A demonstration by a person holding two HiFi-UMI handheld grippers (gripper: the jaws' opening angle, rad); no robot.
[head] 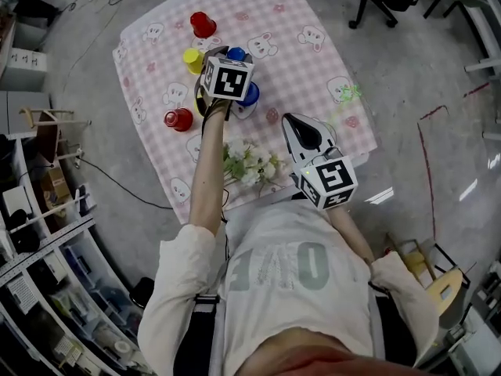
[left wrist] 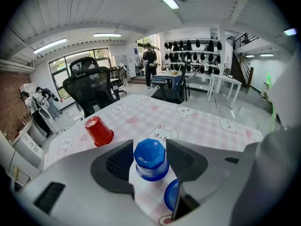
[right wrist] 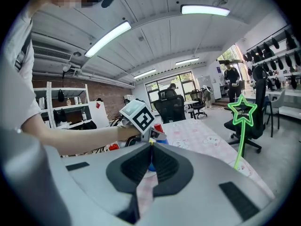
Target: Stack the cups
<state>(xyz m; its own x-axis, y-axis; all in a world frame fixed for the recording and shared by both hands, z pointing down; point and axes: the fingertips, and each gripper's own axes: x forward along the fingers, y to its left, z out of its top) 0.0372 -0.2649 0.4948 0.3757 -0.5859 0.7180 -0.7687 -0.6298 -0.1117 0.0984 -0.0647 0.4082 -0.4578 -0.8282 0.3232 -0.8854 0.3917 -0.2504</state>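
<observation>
Left arm is stretched out over the tabletop (head: 313,61). The left claw (left wrist: 150,146) is tipped down with its jaws apart, straddling an upside-down blue cup (left wrist: 150,158) that stands on the pink checked cloth. The pads sit close on both sides, no squeeze visible. The right claw (right wrist: 150,144) is roughly level, near the tabletop's near edge and well apart from the blue cup, jaws together with nothing between them. Only the head view gives the full layout: a yellow cup (head: 192,59) just left of the blue cup, a far red cup (head: 203,23) beyond it, a near red cup (head: 178,119) well to its near-left, and white flowers (head: 250,161) nearer the person. The left claw view shows the far red cup is upside down, and a second blue cup (left wrist: 171,194) just beside the blue cup is half hidden by a jaw. The right claw view shows the left claw's marker cube (right wrist: 137,116) and the forearm.
</observation>
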